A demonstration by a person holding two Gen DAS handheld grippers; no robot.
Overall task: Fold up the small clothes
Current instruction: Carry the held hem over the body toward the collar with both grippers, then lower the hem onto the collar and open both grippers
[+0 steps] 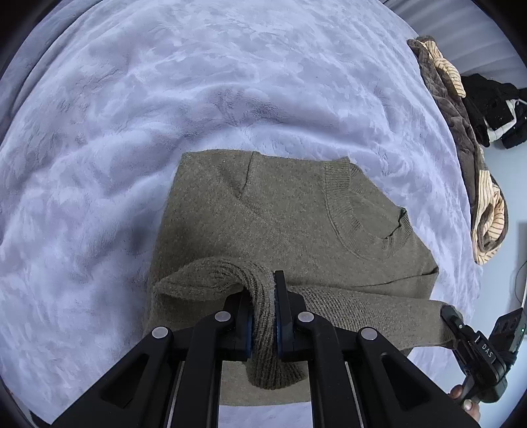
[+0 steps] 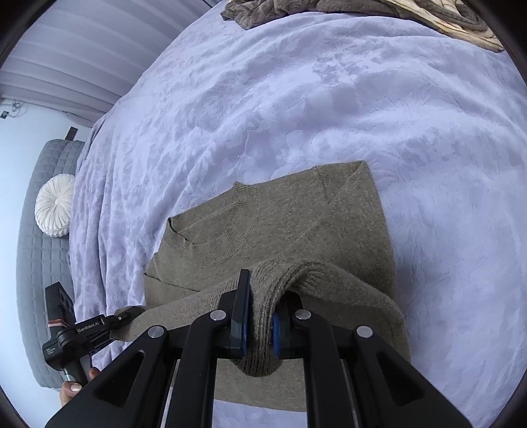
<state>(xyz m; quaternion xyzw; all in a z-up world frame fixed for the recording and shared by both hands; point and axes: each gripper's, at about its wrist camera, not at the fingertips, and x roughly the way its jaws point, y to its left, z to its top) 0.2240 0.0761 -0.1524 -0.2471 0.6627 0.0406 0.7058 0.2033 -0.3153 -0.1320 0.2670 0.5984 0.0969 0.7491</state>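
An olive-green knit sweater (image 1: 270, 210) lies on a lilac bedspread (image 1: 131, 115), its sleeves folded in and its round collar toward the right in the left wrist view. My left gripper (image 1: 265, 289) is shut on the ribbed bottom hem and lifts it above the sweater's body. In the right wrist view the same sweater (image 2: 290, 224) lies with its collar to the left. My right gripper (image 2: 263, 293) is shut on the other end of the hem. The right gripper also shows in the left wrist view (image 1: 451, 312), and the left gripper in the right wrist view (image 2: 122, 317).
A brown and striped pile of clothes (image 1: 461, 131) and a black garment (image 1: 494, 105) lie at the bed's right side. In the right wrist view the brown pile (image 2: 296, 10) is at the far edge. A grey quilted seat (image 2: 42, 263) with a white round cushion (image 2: 56, 204) stands left of the bed.
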